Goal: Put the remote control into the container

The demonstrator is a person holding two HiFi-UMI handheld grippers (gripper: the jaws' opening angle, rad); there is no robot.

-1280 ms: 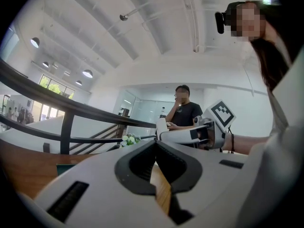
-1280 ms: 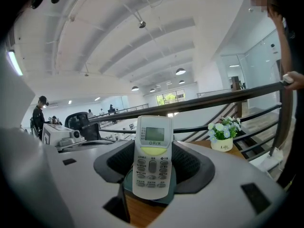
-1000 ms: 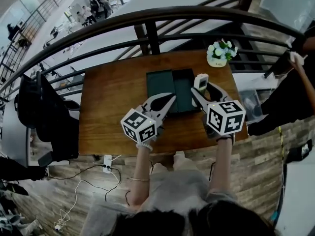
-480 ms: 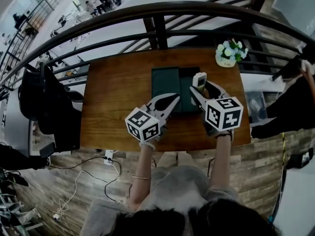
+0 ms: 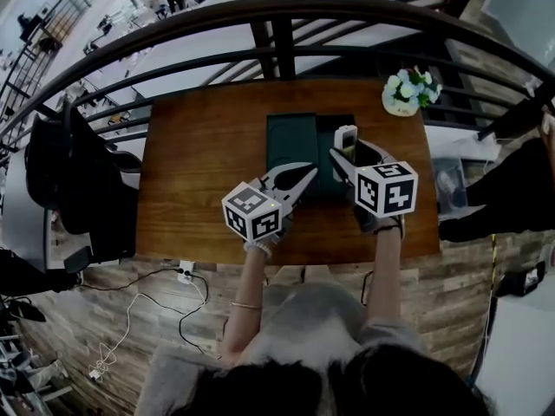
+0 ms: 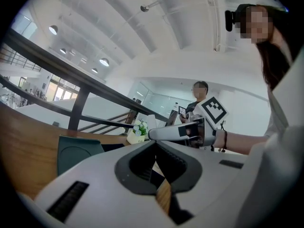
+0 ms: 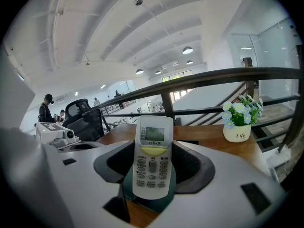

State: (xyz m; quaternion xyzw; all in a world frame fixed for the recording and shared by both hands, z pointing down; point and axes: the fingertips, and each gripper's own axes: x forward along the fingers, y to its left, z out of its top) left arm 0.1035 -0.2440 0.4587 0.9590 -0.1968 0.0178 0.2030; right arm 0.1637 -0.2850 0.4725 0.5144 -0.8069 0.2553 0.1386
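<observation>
The white remote control point(image 7: 152, 158) is clamped upright between the jaws of the right gripper point(image 5: 346, 150) and is held over the right half of the dark green container point(image 5: 290, 141) on the wooden table point(image 5: 199, 163). The left gripper point(image 6: 155, 160) is held near the container's front edge, its jaws pressed together on nothing. A potted flower point(image 5: 406, 92) is seen at the table's far right corner.

Wooden table point(image 5: 199, 172); dark railing point(image 5: 260, 11) (curved)

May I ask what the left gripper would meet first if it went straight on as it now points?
Probably the right gripper, holding the white remote control, crossing just ahead; depth is unclear.
</observation>
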